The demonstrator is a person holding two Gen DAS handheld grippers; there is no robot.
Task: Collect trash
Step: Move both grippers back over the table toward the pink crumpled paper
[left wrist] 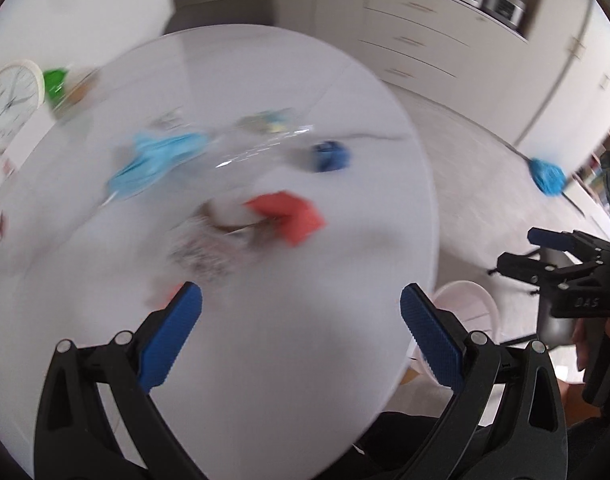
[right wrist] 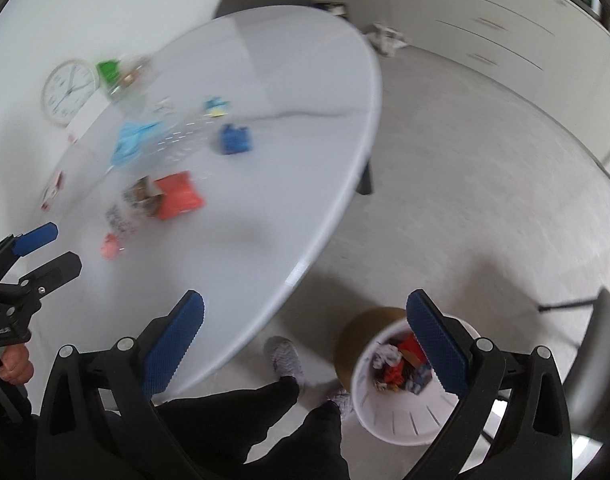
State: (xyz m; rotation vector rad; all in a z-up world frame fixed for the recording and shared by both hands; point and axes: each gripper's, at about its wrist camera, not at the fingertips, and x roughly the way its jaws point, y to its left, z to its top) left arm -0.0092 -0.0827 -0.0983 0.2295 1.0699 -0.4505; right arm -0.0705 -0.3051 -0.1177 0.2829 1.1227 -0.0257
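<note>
Trash scattered across the white round tabletop, blurred by motion: red crumpled wrapper near the middle, touching a brownish scrap and a printed clear wrapper on its left; small pink scrap nearer the close edge; dark blue crumpled piece farther out, well apart from the red one; light blue wad to the left, with a clear shiny plastic sheet between it and the dark blue piece; small blue-and-yellow packet beyond. Same pieces visible from the left wrist: red wrapper, dark blue piece, light blue wad.

White slotted bin on the floor just beside the tabletop edge, partly filled with mixed red, white and dark scraps.

Left tool above the near part of the tabletop, jaws spread wide, nothing between the blue pads. Right tool off the tabletop edge, over the floor and bin, jaws likewise spread wide and empty.

White wall clock leaning at the far left rim, green object beside it. Blue mop on the floor. Legs in dark trousers and grey slippers beside the bin.
</note>
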